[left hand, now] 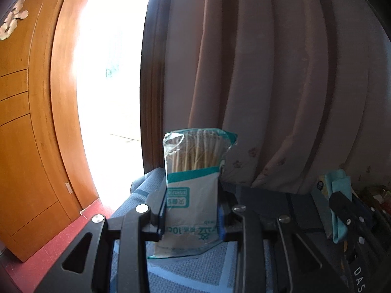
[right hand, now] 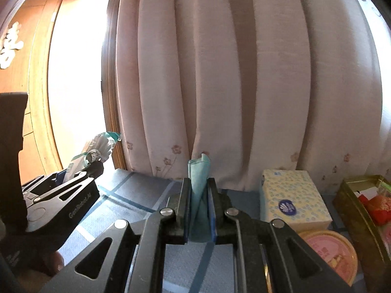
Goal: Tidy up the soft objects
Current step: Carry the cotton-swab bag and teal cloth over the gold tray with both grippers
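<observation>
— What does your left wrist view show?

— My left hand-held gripper (left hand: 191,216) is clamped on a plastic bag of cotton swabs (left hand: 193,183), held upright above the blue checked desk (left hand: 195,273). It looks light and crinkly, probably slippery; gripping the printed lower half keeps the sticks from bending.

— And the right wrist view?

— My right hand-held gripper (right hand: 199,210) is pinched nearly fully together on a folded teal cloth (right hand: 199,178), before the curtain (right hand: 244,85). It's limp, so I hold the fold. A tissue pack (right hand: 293,195) sits beside.
</observation>
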Available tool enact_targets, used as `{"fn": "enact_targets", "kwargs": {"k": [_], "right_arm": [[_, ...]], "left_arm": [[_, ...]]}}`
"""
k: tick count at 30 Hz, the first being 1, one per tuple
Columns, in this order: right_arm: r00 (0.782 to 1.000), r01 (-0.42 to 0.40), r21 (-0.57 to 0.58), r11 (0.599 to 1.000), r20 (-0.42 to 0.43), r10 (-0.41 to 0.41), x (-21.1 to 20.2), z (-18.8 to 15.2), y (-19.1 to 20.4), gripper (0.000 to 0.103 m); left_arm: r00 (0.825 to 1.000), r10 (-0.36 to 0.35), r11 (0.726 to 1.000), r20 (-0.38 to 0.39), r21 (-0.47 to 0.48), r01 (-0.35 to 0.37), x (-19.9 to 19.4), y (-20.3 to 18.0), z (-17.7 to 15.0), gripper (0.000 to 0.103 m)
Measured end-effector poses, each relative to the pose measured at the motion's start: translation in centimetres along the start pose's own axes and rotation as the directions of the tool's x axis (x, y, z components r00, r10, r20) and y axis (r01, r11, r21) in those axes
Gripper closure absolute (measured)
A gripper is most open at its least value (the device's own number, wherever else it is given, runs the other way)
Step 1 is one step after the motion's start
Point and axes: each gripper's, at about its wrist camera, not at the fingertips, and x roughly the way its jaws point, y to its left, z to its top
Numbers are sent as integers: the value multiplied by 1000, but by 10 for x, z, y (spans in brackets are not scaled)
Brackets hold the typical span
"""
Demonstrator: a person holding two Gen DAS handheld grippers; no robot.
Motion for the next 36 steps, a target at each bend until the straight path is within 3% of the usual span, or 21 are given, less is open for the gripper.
{"fn": "enact_targets", "kwargs": {"k": [10,17,28,36], "right_arm": [[998,-60,40,997,-7,60,-15,-10,-13,89],[995,-102,86,991,-7,103,-31,-18,-35,89],[996,-26,-1,1000,84,26,-63,-27,-42,89],[996,11,42,999,91,-14,-74,-31,-65,89]], "left_arm": [[999,10,1000,51,-21,-9,-32,-4,-11,73],[997,3,999,83,39,-6,-56,-33,-24,73],[997,-23,997,80,79,17,-72,-61,-34,73],[996,-54,994,77,100,46,-89,-90,-42,73]]}}
